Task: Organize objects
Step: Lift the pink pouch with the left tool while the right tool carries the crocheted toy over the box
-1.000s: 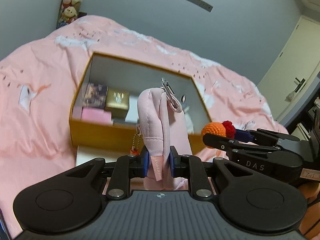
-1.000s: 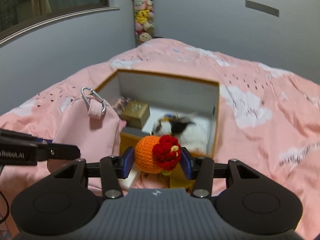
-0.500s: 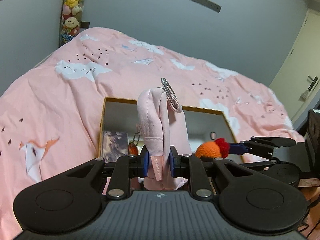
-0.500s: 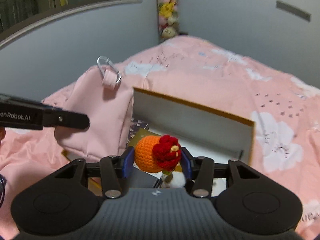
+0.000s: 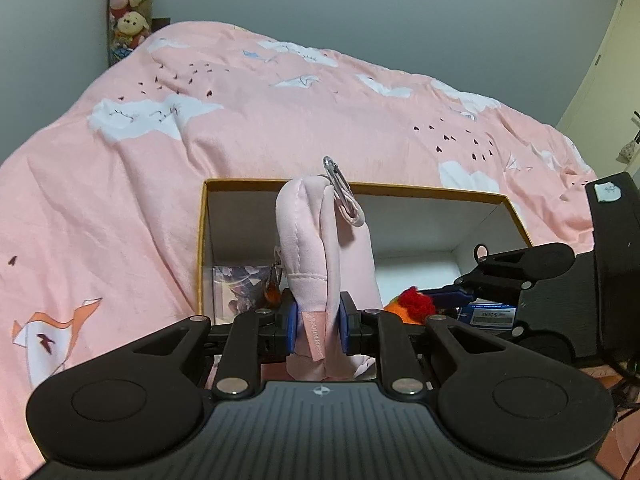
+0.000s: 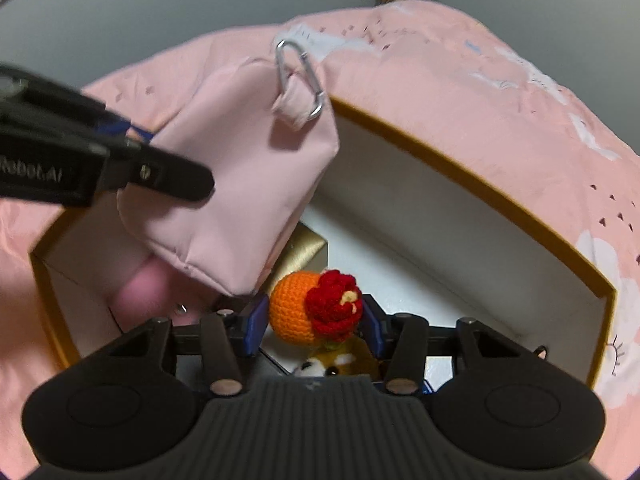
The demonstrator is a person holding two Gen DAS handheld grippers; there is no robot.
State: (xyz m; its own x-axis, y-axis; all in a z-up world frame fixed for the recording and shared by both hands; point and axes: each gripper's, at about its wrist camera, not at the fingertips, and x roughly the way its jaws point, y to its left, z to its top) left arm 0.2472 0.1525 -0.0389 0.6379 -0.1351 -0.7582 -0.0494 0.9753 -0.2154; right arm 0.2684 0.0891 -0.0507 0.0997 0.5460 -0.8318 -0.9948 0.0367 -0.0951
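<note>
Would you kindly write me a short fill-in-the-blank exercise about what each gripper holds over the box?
1. The left gripper is shut on a pink ____.
2. The right gripper is shut on an orange crochet ball with a ____ flower.
3. A metal ____ hangs from the pink pouch.
4. Both items are held over an open box lying on a ____ bedspread.

Missing words: pouch; red; carabiner; pink

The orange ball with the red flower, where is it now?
The right gripper holds the orange ball, centre of the right wrist view, over the open box, just right of the pink pouch.
</note>
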